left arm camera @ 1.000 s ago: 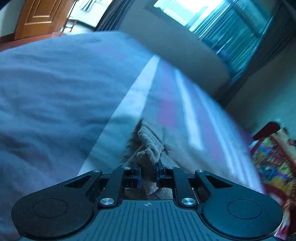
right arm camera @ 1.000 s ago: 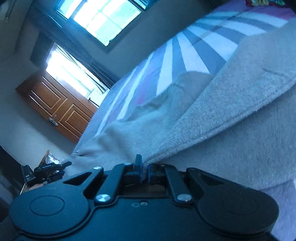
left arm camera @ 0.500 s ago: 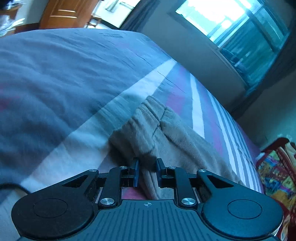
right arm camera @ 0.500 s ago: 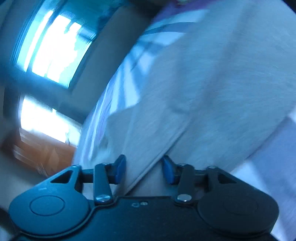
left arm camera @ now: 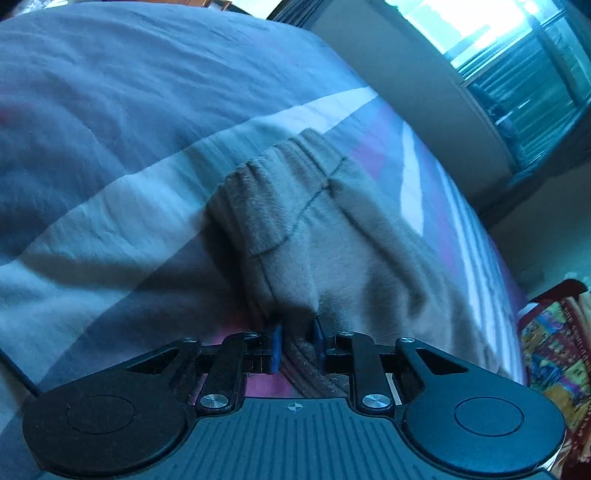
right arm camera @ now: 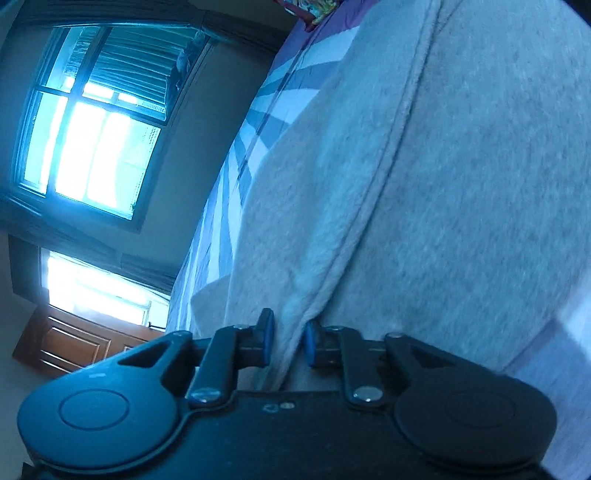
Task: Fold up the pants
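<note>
This is a bedroom in a home. A wide bed (left arm camera: 110,110) fills most of both views, spread with a grey cover and a sheet striped in white, grey and pink. Beyond its far edge rises a plain wall with a large window (right arm camera: 92,140) and dark curtains (right arm camera: 110,18). A panelled wooden door (right arm camera: 74,347) stands near a second bright opening, and a colourful patterned cloth (left arm camera: 557,350) lies off the bed's right edge.

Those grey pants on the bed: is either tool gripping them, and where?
Both. The left tool has the pants between its opening pads at the waistband; the right tool pinches a seamed edge.
</note>
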The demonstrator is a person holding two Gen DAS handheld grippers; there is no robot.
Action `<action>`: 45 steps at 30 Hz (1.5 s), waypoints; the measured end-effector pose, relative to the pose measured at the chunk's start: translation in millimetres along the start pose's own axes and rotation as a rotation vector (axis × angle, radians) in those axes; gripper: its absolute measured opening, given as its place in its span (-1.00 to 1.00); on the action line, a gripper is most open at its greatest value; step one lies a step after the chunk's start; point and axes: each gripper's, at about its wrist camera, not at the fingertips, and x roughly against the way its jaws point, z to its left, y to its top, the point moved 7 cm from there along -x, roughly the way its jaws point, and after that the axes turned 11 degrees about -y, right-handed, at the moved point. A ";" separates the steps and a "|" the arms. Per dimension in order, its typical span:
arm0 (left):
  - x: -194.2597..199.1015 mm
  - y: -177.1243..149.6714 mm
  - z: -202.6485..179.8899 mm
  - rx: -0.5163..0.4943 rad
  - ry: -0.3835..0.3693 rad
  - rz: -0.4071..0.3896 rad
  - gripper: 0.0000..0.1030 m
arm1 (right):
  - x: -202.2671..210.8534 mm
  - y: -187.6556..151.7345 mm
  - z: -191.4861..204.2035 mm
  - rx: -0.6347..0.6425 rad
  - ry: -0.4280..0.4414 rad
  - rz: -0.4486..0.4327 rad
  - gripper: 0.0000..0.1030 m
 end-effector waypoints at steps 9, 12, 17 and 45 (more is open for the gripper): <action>-1.7 -1.1 2.5 -0.020 -0.008 0.016 -0.65 | 45.2 -26.1 5.7 0.228 -0.079 -0.066 -0.93; -1.8 0.5 2.0 -0.035 -0.008 0.027 -0.65 | 37.2 -17.8 -18.1 0.140 -0.040 -0.005 -0.79; -3.0 1.0 4.2 -0.023 -0.019 0.025 -0.65 | 49.2 57.6 -48.7 -0.010 -0.101 -0.143 -0.58; -6.7 0.6 6.2 -0.032 -0.034 0.014 -0.65 | 112.0 125.9 -109.5 -0.039 -0.284 -0.389 -0.93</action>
